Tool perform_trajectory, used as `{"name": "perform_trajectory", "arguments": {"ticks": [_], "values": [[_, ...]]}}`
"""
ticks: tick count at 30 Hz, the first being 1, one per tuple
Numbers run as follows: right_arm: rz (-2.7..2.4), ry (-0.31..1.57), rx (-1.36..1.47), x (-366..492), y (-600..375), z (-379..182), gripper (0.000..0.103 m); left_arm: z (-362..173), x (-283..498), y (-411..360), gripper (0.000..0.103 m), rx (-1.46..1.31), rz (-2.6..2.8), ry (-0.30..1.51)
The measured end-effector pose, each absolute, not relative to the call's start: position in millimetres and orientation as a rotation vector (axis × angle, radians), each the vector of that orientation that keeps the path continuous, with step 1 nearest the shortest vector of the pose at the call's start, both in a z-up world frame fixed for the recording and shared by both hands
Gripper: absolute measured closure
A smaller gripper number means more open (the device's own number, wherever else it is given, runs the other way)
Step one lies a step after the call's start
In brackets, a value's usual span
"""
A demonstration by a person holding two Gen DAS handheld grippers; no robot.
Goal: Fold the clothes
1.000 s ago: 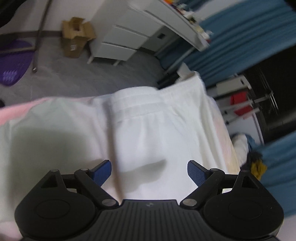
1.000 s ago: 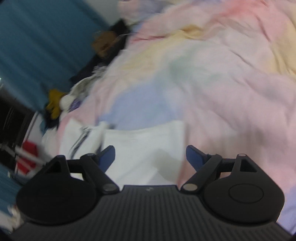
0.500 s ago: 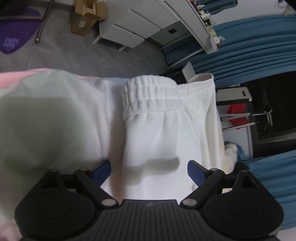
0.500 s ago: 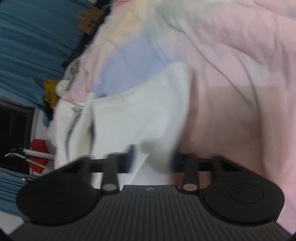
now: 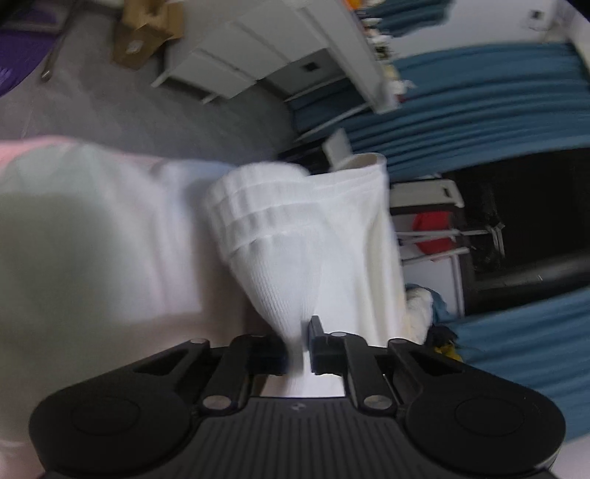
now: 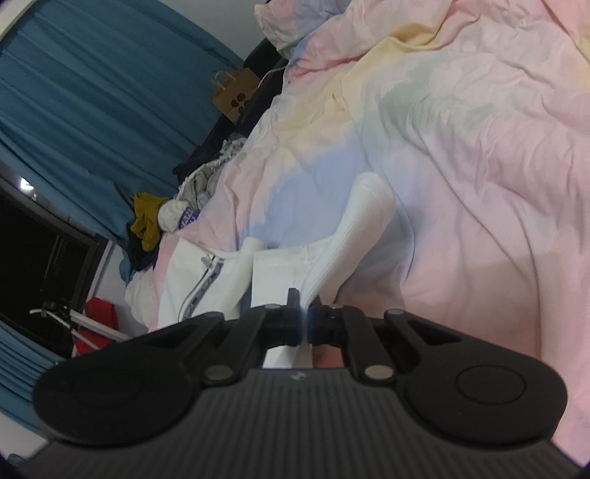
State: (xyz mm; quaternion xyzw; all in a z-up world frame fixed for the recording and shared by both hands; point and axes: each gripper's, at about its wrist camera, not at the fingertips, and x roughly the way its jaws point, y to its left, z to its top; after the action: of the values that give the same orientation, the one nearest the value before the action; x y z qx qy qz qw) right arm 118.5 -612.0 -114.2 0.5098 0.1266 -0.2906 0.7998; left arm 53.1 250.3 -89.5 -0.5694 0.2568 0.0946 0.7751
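Where the left gripper (image 5: pixel 298 344) closes, its fingers pinch a fold of the white shorts (image 5: pixel 295 250), and the ribbed cloth rises from the jaws toward the elastic waistband (image 5: pixel 243 213), which is bunched and lifted off the bed (image 5: pixel 92 235). In the right wrist view the right gripper (image 6: pixel 302 320) is likewise clamped on the same white cloth — a narrow ridge of it (image 6: pixel 354 235) runs up from between the fingers and ends in a rounded fold.

Under both lies the bedspread (image 6: pixel 461 165), wrinkled, in soft patches of pink, yellow, pale green and lilac. Just beside the shorts, at the bed's edge, rests a white jacket (image 6: pixel 199 280) with a striped zipper band.

Past the bed's edge in the left view comes grey floor (image 5: pixel 110 110), then a white desk (image 5: pixel 258 48) with drawers, a brown cardboard box (image 5: pixel 143 33) standing near it, and something purple at the far left, too cropped to name. Blue curtains (image 5: pixel 479 95) hang behind, beside a dark window (image 5: pixel 534 221). A red thing (image 5: pixel 431 235) sits on a metal rack below it.

In the right view a heap of clothes (image 6: pixel 173 210) — mustard, white, dark — lies off the bed's side, a brown paper bag (image 6: pixel 232 92) stands farther back, and blue curtains (image 6: pixel 92 92) fill the wall.
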Motion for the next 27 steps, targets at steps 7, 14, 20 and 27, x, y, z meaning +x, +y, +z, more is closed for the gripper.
{"name": "perform_trajectory", "arguments": {"ticks": [7, 14, 20, 27], "values": [[-0.607, 0.178, 1.070, 92, -614, -88, 0.097, -63, 27, 265, 0.097, -1.268, 0.142, 0.464], [-0.560, 0.186, 0.973, 147, -611, -44, 0.097, -21, 70, 283, 0.098, -1.245, 0.102, 0.502], [-0.552, 0.194, 0.743, 270, -607, -3, 0.097, 10, 182, 282, 0.098, -1.112, 0.125, 0.545], [-0.545, 0.319, 0.609, 441, -609, -30, 0.097, -17, 344, 274, 0.097, -1.035, 0.208, 0.634]]}}
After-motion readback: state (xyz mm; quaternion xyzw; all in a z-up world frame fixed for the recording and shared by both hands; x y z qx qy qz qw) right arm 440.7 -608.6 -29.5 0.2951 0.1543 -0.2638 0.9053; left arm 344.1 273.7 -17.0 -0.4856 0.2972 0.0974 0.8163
